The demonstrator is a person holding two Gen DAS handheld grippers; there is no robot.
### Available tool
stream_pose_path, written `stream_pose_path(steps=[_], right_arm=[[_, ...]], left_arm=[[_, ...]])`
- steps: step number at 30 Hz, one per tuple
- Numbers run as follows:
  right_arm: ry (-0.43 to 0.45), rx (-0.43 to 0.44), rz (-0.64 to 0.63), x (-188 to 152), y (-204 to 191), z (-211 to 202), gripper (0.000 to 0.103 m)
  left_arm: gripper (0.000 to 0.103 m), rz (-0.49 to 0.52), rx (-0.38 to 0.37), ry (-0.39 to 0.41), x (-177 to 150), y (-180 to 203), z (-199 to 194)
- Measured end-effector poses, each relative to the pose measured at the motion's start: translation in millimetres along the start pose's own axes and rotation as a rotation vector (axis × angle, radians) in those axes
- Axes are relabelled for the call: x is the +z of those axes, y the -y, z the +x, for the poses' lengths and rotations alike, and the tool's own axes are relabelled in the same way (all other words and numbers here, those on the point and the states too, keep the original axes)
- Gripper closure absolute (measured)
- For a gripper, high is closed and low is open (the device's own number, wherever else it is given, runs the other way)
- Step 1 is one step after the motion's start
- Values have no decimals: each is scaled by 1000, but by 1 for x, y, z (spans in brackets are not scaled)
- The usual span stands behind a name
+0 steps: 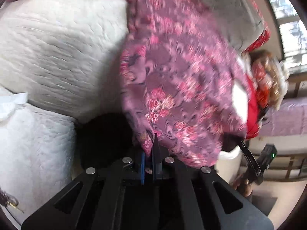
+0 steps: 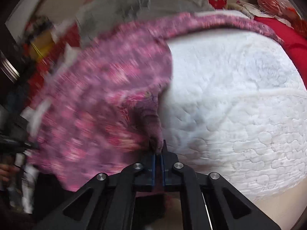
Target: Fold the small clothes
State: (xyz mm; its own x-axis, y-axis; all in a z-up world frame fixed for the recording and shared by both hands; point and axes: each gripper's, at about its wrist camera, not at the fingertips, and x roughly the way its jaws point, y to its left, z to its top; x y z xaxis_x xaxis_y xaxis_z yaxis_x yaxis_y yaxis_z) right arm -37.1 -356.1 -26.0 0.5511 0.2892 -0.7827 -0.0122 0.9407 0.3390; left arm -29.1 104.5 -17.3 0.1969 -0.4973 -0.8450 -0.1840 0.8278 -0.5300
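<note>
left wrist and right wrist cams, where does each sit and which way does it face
Left wrist: sits on the left gripper, looking along its fingers at the pink floral garment over white quilted bedding; the right gripper shows.
Right wrist: sits on the right gripper, facing the same garment and bedding.
Shared: each gripper pinches the garment.

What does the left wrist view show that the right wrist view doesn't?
Only the left wrist view: the left gripper shut on a fold of the garment, a window and a lilac cover.
Only the right wrist view: the right gripper shut on another edge, and a red cloth.
Both: the pink patterned garment over the white quilted bedding, blurred.
</note>
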Motion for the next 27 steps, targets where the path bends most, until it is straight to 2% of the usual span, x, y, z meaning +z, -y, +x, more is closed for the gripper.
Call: stream_pose_path(steps=[3, 4, 6, 8, 11, 14, 16, 18, 19, 20, 21, 23, 24, 27], right_arm=[[113, 179, 89, 11, 0, -59, 100], [140, 211, 102, 14, -2, -73, 100], [181, 263, 138, 17, -2, -95, 100], [192, 290, 194, 14, 6, -102, 100], [136, 240, 288, 1, 32, -81, 100], [16, 132, 379, -22, 66, -38, 99], [-88, 66, 404, -35, 79, -9, 98], [-161, -55, 376, -35, 81, 4, 93], [-154, -82, 354, -29, 79, 3, 93], [-115, -72, 334, -18, 76, -2, 93], [-63, -38, 319, -5, 72, -8, 93], [13, 29, 274, 21, 59, -12, 87], [37, 51, 253, 32, 52, -10, 83], [74, 112, 199, 61, 32, 17, 82]], left_arm=[[100, -13, -77, 38, -1, -2, -34], [100, -12, -90, 58, -2, -2, -48], [100, -12, -83, 73, -3, -5, -59], [100, -16, -42, 73, -1, -13, -58], [99, -70, 30, 6, 4, -40, -32], [97, -129, 116, -58, 7, -69, -7], [97, -152, 169, -54, 13, -77, -6], [97, -137, 174, 9, 24, -72, -20], [97, -112, 176, 37, 31, -65, -25], [96, -75, 181, 60, 40, -54, -28], [89, -27, 180, 84, 54, -38, -28], [67, 44, 176, 128, 77, -11, -21], [50, 69, 185, 151, 87, 2, -14], [48, 104, 189, 175, 120, 30, 19]])
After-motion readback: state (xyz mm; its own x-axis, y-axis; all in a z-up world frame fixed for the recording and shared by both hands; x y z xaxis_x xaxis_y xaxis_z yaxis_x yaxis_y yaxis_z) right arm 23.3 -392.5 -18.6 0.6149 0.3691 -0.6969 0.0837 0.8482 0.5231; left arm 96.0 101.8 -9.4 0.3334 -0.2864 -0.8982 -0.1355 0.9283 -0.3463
